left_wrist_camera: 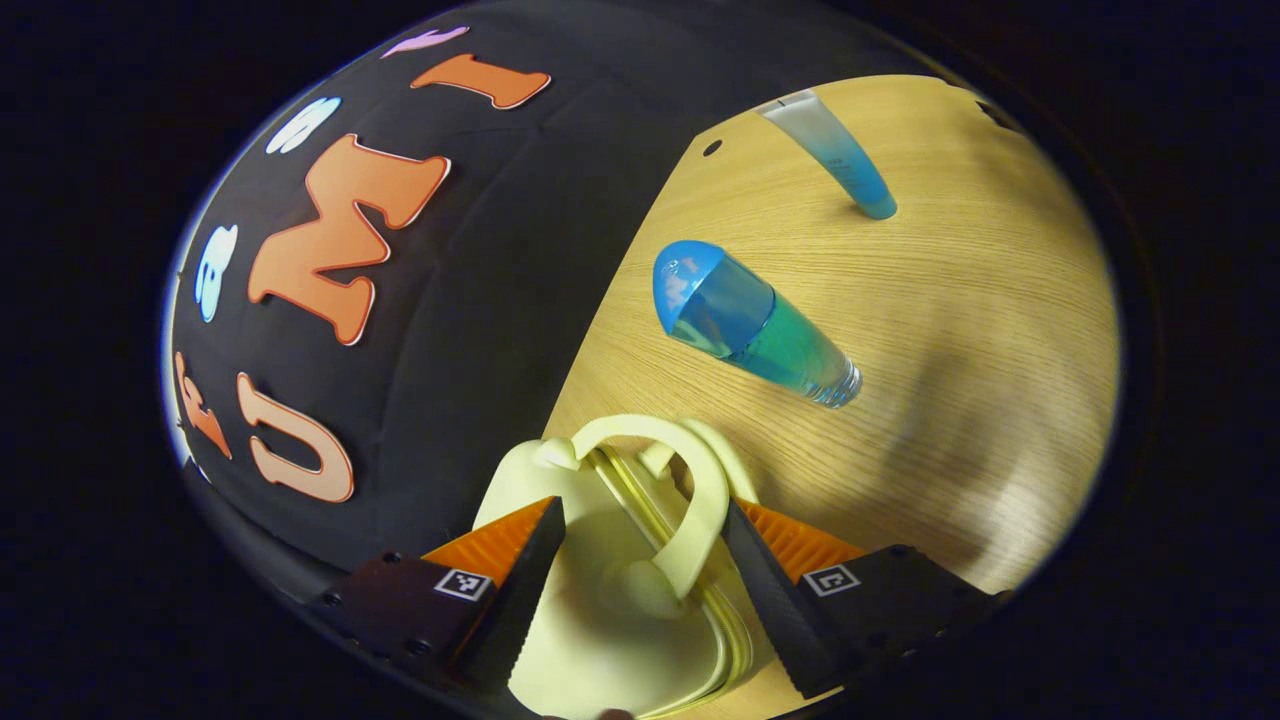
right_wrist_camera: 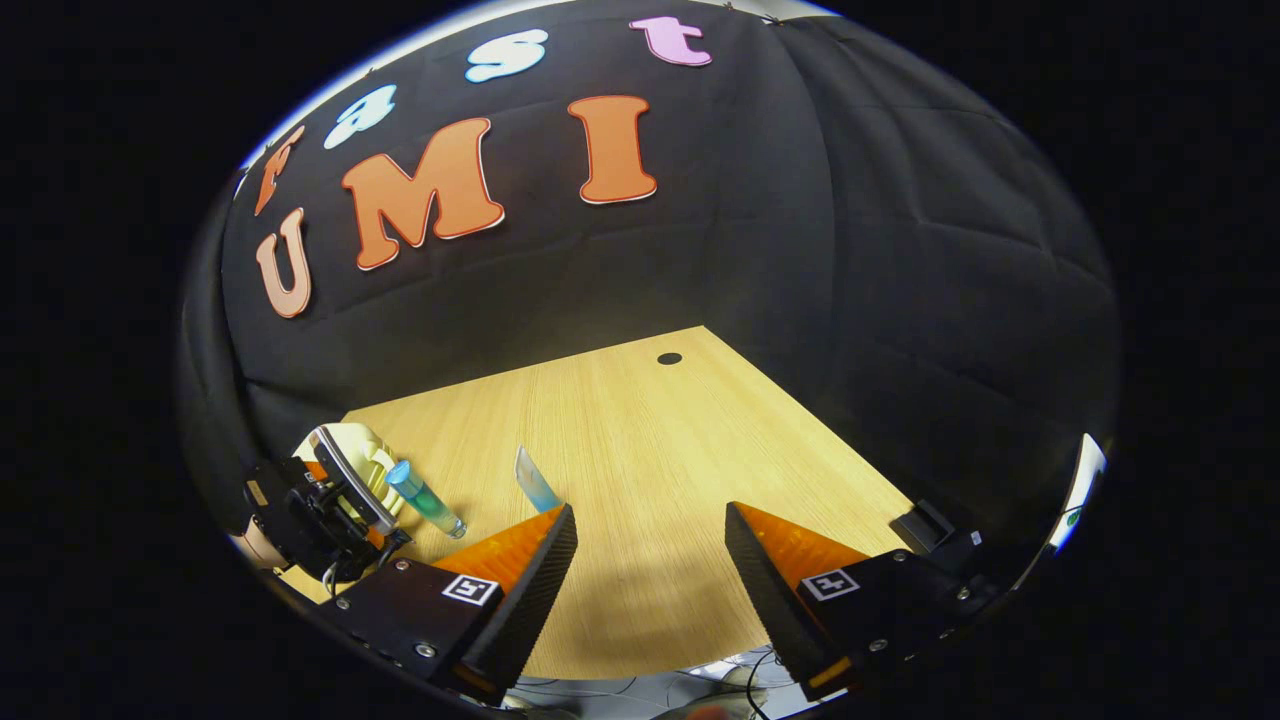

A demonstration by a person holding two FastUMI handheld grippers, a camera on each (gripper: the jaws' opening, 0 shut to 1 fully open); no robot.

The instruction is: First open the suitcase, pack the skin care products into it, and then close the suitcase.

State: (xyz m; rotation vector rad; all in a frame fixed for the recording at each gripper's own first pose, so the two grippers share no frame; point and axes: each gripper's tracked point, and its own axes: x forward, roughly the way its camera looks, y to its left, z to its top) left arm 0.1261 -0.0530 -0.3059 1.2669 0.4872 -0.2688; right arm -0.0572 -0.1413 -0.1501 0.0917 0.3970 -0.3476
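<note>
In the left gripper view, the left gripper (left_wrist_camera: 640,545) sits low over a small pale-yellow suitcase (left_wrist_camera: 610,610) that lies shut on the wooden table (left_wrist_camera: 960,330), its arched handle (left_wrist_camera: 690,490) rising between the two fingers; the jaws stand apart on either side of the case, and whether the fingers actually press on it cannot be told. Just beyond the suitcase lies a clear bottle (left_wrist_camera: 755,325) of blue-green liquid with a rounded blue cap, and farther off — near the table's far edge — a tube (left_wrist_camera: 832,153), pale at one end and blue at the other. In the right gripper view, the right gripper (right_wrist_camera: 650,560) hangs above bare table at the near side with its jaws wide apart and nothing between them. From there the suitcase (right_wrist_camera: 360,462) shows at the far left with the left gripper (right_wrist_camera: 345,515) on it, the bottle (right_wrist_camera: 425,497) just to its right and the tube (right_wrist_camera: 535,482) a little further right — both lying on the table outside the case.
</note>
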